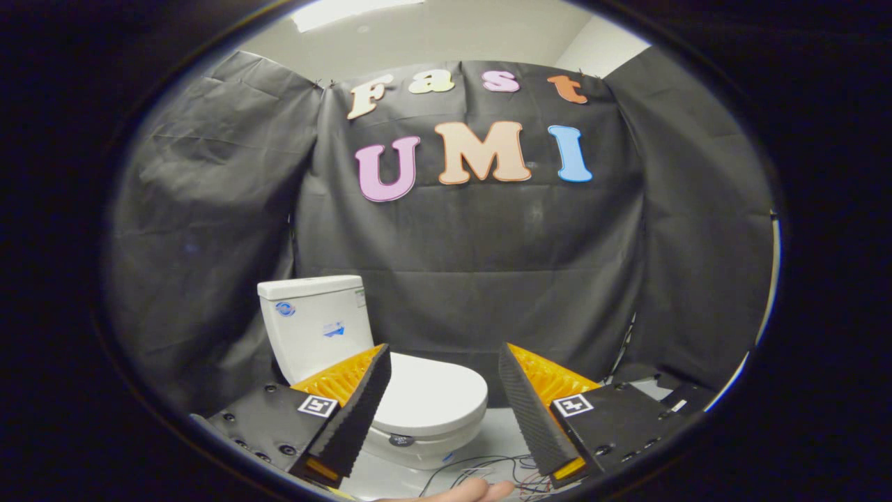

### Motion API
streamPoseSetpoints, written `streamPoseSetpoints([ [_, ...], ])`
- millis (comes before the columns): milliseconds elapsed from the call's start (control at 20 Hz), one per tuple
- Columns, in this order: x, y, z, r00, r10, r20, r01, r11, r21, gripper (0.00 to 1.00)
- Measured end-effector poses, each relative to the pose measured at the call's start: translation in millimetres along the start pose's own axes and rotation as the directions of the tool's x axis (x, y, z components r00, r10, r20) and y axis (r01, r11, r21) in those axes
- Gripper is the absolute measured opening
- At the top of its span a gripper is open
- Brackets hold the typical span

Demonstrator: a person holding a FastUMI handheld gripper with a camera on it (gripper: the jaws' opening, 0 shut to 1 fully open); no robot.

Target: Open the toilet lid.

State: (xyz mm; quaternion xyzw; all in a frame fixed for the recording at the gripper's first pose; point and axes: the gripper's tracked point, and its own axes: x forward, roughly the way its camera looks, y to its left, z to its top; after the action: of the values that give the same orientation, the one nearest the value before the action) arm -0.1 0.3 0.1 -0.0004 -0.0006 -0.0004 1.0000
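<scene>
White toilet (327,335) with its lid (428,397) down sits just beyond the tool (444,380), whose fingers are spread wide

Toilet (425,411) – glossy, smooth, ceramic-looking, the lid (435,401) too. Wall (488,237) – matt creased cloth. Gripper (442,390) spread wide, its pads (362,411) ribbed and matt. Floor (488,436) pale, smooth.

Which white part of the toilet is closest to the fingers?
The closed toilet lid, lying flat between the open hand-held gripper fingers. The tank stands upright farther back.
</scene>
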Motion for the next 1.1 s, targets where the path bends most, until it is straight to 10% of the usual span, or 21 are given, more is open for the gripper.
streamPoseSetpoints([
  [1100,52.8,7.8,0.9,1.0,0.017,-0.002,-0.017,1.0,-0.016,0.97],
])
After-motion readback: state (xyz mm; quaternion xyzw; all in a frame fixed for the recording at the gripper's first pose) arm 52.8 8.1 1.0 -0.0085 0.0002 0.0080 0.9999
